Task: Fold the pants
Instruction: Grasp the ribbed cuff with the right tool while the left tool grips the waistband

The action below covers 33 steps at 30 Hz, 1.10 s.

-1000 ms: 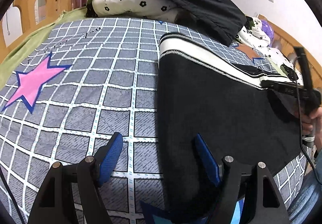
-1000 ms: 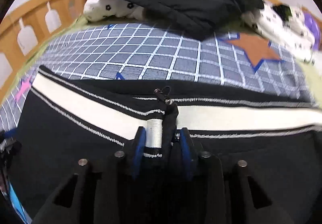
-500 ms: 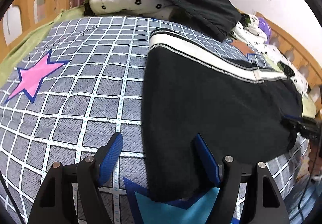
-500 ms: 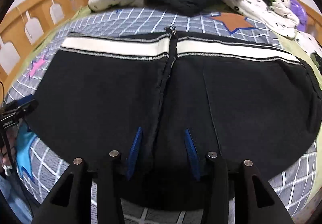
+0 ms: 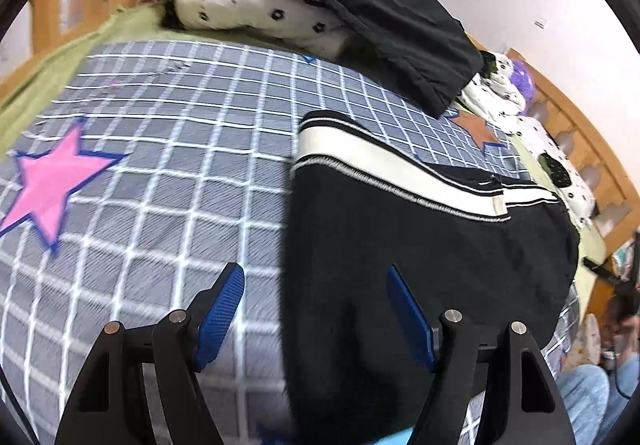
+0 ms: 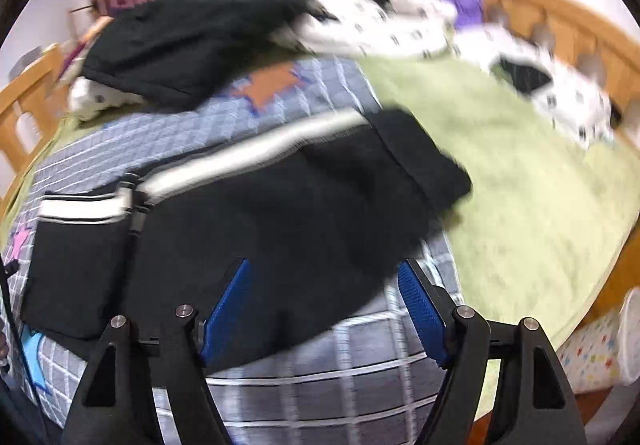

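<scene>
Black pants (image 5: 420, 245) with a white-striped waistband lie spread flat on the grey checked bedspread (image 5: 180, 165). My left gripper (image 5: 316, 285) hangs open above the pants' left edge, one blue pad over the bedspread, the other over black cloth. In the blurred right wrist view the pants (image 6: 260, 221) stretch from left to a folded right end by the green blanket (image 6: 520, 185). My right gripper (image 6: 326, 297) hovers above the pants' near edge, its jaws opening, with nothing pinched between the pads.
A dark jacket (image 5: 384, 17) lies over white spotted bedding (image 5: 248, 13) at the head of the bed. Wooden rails (image 6: 560, 29) run round the bed. A pink star (image 5: 52, 177) marks the bedspread. A person's legs in blue cloth (image 5: 592, 397) show at the bed's right side.
My right gripper let go of the waistband, drew back and swung right toward the pants' right end, its jaws widening. The left gripper rose and shifted a little, still open.
</scene>
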Motion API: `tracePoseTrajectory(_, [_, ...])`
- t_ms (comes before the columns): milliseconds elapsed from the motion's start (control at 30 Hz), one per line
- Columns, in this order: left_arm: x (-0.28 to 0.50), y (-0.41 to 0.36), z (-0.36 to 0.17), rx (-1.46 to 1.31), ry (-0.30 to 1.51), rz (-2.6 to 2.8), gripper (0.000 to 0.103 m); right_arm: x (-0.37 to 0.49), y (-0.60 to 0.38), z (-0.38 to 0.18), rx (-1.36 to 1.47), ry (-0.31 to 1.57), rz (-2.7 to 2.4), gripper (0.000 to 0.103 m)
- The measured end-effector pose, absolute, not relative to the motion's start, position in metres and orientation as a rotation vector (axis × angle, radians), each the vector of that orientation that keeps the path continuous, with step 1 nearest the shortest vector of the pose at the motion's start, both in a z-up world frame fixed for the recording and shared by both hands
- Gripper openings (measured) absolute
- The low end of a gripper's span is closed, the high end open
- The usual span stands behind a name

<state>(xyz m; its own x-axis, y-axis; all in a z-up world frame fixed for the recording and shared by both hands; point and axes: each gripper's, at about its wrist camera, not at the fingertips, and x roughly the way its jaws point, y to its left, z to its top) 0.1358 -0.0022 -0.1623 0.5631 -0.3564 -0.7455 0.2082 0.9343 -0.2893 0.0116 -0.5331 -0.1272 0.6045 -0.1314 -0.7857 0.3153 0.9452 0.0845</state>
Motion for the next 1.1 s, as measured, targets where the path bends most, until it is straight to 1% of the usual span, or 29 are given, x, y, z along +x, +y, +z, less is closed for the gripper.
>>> tracePoseTrajectory(33, [0.143, -0.004, -0.165, -0.179, 0.925, -0.345, 0.071, 0.013, -0.544, -0.14, 0.25, 0.887, -0.279, 0.075])
tracePoseTrajectory(100, [0.156, -0.007, -0.172, -0.198, 0.952, -0.371, 0.069, 0.017, -0.558, -0.158, 0.292, 0.892, -0.289, 0.07])
tracePoseTrajectory(133, [0.165, -0.009, -0.178, -0.21, 0.978, -0.387, 0.064, 0.019, -0.564, -0.166, 0.324, 0.878, -0.286, 0.067])
tracePoseTrajectory(167, [0.171, -0.01, -0.184, -0.22, 1.0, -0.402, 0.062, 0.019, -0.567, -0.171, 0.34, 0.869, -0.284, 0.067])
tracePoseTrajectory(233, [0.184, -0.011, -0.196, -0.253, 1.047, -0.429, 0.055, 0.031, -0.575, -0.18, 0.374, 0.842, -0.29, 0.067])
tracePoseTrajectory(333, [0.198, -0.008, -0.208, -0.319, 1.06, -0.448, 0.05, 0.049, -0.593, -0.193, 0.471, 0.824, -0.267, 0.066])
tracePoseTrajectory(367, [0.201, -0.009, -0.208, -0.334, 1.059, -0.453, 0.049, 0.055, -0.597, -0.194, 0.494, 0.815, -0.267, 0.063])
tracePoseTrajectory(400, [0.205, -0.01, -0.209, -0.341, 1.065, -0.46, 0.041, 0.061, -0.602, -0.195, 0.516, 0.803, -0.282, 0.062])
tracePoseTrajectory(433, [0.208, -0.013, -0.21, -0.349, 1.077, -0.463, 0.031, 0.066, -0.605, -0.196, 0.538, 0.803, -0.294, 0.057])
tracePoseTrajectory(467, [0.21, -0.016, -0.209, -0.359, 1.086, -0.467, 0.024, 0.07, -0.606, -0.195, 0.553, 0.803, -0.308, 0.046])
tracePoseTrajectory(500, [0.208, -0.019, -0.205, -0.37, 1.073, -0.476, 0.01, 0.072, -0.604, -0.191, 0.538, 0.788, -0.323, 0.041])
tracePoseTrajectory(567, [0.201, -0.023, -0.192, -0.345, 1.031, -0.468, 0.01, 0.072, -0.588, -0.174, 0.432, 0.741, -0.341, 0.025])
tracePoseTrajectory(667, [0.193, -0.027, -0.168, -0.35, 0.964, -0.475, 0.009, 0.067, -0.551, -0.131, 0.283, 0.634, -0.336, 0.02])
tracePoseTrajectory(800, [0.196, -0.016, -0.141, -0.451, 0.933, -0.502, 0.009, 0.073, -0.503, -0.067, 0.186, 0.533, -0.307, 0.018])
tracePoseTrajectory(900, [0.191, 0.002, -0.112, -0.464, 0.885, -0.53, 0.009, 0.078, -0.462, -0.021, 0.121, 0.475, -0.264, 0.017])
tracePoseTrajectory(1033, [0.178, 0.057, -0.081, -0.432, 0.825, -0.475, 0.009, 0.076, -0.405, 0.025, 0.111, 0.417, -0.169, 0.017])
tracePoseTrajectory(1100, [0.175, 0.097, -0.072, -0.408, 0.829, -0.415, 0.009, 0.078, -0.384, 0.035, 0.142, 0.4, -0.112, 0.017])
